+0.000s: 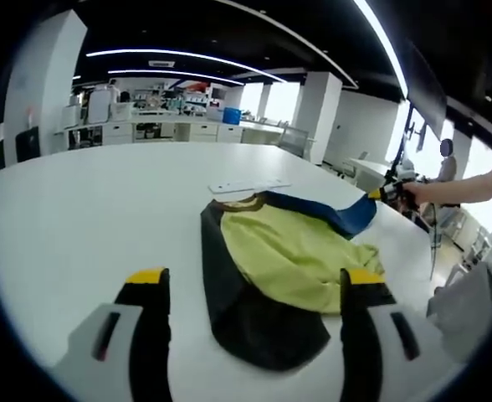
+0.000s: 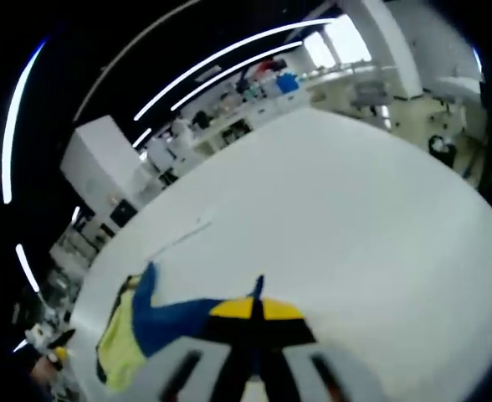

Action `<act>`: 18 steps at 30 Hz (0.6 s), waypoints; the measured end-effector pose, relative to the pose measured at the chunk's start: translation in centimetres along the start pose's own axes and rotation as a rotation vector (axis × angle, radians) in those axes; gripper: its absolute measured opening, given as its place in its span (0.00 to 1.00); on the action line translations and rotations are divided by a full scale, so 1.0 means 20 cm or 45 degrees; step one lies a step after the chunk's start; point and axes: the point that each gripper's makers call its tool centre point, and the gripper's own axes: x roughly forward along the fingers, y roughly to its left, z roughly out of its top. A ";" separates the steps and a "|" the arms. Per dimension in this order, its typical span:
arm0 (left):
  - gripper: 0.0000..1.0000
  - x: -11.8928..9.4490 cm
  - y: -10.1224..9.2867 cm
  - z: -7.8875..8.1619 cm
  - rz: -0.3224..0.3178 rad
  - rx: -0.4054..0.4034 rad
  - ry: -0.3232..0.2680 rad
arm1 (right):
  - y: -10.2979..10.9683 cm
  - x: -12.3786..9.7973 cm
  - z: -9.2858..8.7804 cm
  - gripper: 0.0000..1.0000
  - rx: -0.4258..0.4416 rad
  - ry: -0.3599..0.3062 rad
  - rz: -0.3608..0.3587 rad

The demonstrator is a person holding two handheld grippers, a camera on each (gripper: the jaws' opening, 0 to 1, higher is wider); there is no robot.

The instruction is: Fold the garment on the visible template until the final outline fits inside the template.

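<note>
While my right gripper (image 2: pixel 254 311) pinches the blue sleeve (image 2: pixel 172 318), the garment (image 1: pixel 275 268) lies half-folded on the white table (image 1: pixel 87 209).

From the left gripper view I see my left gripper (image 1: pixel 254 289) hovering above the near dark hem, jaws spread wide, holding nothing. The yellow-and-black cloth sits mid-table, just this side of a thin white template strip (image 1: pixel 248 185). Right jaws are together on the blue fabric, lifting it off the table at the garment's far side.
</note>
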 end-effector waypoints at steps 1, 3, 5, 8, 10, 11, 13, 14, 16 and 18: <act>0.81 0.00 -0.01 0.00 0.000 0.001 0.001 | -0.02 0.00 0.01 0.00 0.000 -0.008 -0.011; 0.81 0.01 0.00 0.00 0.002 -0.002 0.005 | -0.06 0.00 0.03 0.00 0.000 -0.018 -0.030; 0.81 0.01 0.00 -0.01 0.002 -0.004 0.011 | -0.10 0.00 0.05 0.00 0.009 -0.035 -0.055; 0.81 0.02 0.01 -0.01 0.004 -0.006 0.021 | -0.16 0.00 0.08 0.00 0.036 -0.064 -0.075; 0.81 0.03 0.02 -0.01 0.006 -0.010 0.025 | -0.19 0.00 0.10 0.00 0.031 -0.076 -0.094; 0.81 0.03 0.02 -0.02 0.008 -0.009 0.030 | -0.20 0.01 0.11 0.00 0.034 -0.079 -0.099; 0.80 0.04 0.03 -0.03 0.010 -0.016 0.035 | -0.23 0.01 0.14 0.00 0.034 -0.092 -0.109; 0.80 0.04 0.03 -0.03 0.012 -0.020 0.036 | -0.23 0.01 0.14 0.00 0.028 -0.099 -0.112; 0.80 0.04 0.03 -0.04 0.013 -0.022 0.041 | -0.25 0.01 0.17 0.00 0.040 -0.115 -0.118; 0.81 0.05 0.04 -0.05 0.014 -0.024 0.045 | -0.27 0.02 0.21 0.00 0.038 -0.126 -0.125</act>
